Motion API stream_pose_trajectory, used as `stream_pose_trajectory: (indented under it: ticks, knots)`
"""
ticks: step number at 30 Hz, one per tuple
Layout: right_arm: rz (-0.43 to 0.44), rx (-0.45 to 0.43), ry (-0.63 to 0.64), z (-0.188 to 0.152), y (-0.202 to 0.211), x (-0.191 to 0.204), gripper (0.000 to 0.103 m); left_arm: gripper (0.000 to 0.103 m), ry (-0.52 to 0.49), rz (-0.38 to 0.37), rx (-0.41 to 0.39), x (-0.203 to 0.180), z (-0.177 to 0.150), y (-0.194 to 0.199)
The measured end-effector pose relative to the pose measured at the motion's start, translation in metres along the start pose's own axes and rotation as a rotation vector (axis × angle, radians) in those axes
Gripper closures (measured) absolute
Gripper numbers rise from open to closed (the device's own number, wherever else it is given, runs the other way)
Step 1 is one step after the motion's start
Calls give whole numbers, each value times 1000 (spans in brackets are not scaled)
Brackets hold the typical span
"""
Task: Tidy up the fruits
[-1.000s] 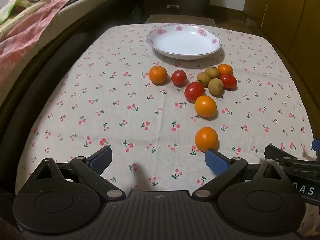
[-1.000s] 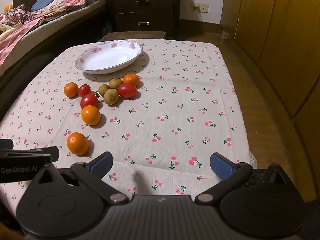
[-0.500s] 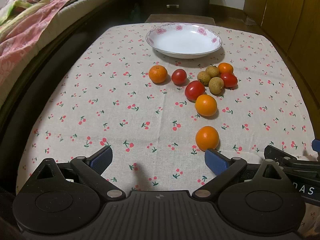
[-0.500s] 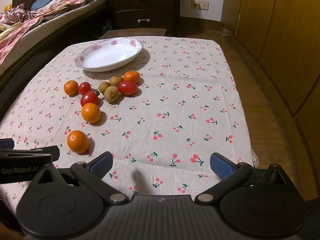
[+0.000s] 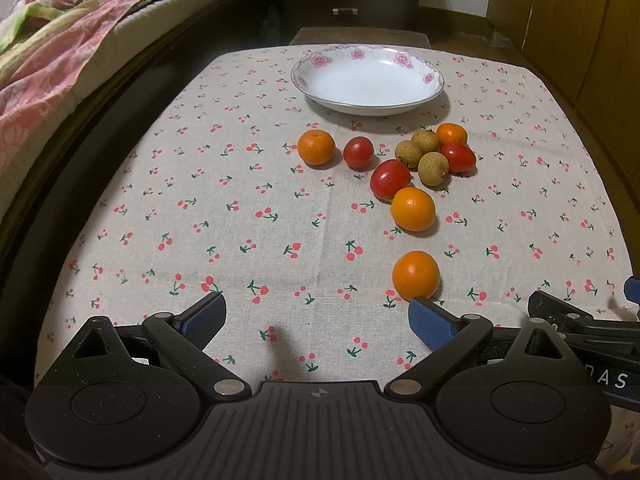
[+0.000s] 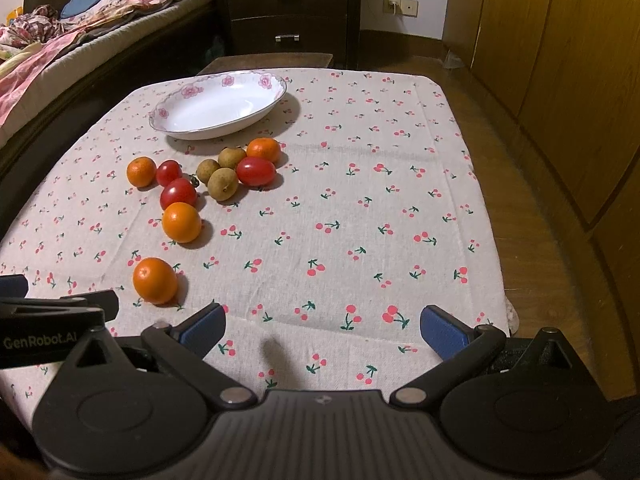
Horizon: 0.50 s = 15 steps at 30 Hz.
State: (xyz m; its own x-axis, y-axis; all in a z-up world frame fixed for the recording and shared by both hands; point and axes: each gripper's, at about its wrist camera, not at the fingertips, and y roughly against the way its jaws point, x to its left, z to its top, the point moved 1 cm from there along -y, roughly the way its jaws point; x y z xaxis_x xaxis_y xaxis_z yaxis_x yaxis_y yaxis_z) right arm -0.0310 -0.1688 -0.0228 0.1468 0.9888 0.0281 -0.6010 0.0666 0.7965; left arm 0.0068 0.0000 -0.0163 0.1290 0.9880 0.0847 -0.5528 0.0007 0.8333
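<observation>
**Still nothing sorted: every fruit lies on the desk**

So far the task looks not begun. The left hand-held gripper is open and empty, like the right hand-held gripper. From left to right, oranges, tomatoes and longans lie on the desk. The plate behind them holds nothing.

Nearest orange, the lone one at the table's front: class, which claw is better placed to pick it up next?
Probably the left. The nearest orange sits just beyond the open left claw's right fingertip. From the open right claw, it lies well outside the left fingertip.
</observation>
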Motion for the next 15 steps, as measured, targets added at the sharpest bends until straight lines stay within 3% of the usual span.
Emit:
stream_pose_trajectory:
  ticks: [15]
  knots:
    - [-1,8,2,1,-1,1,0,5,-6,5,5,-1,1,0]
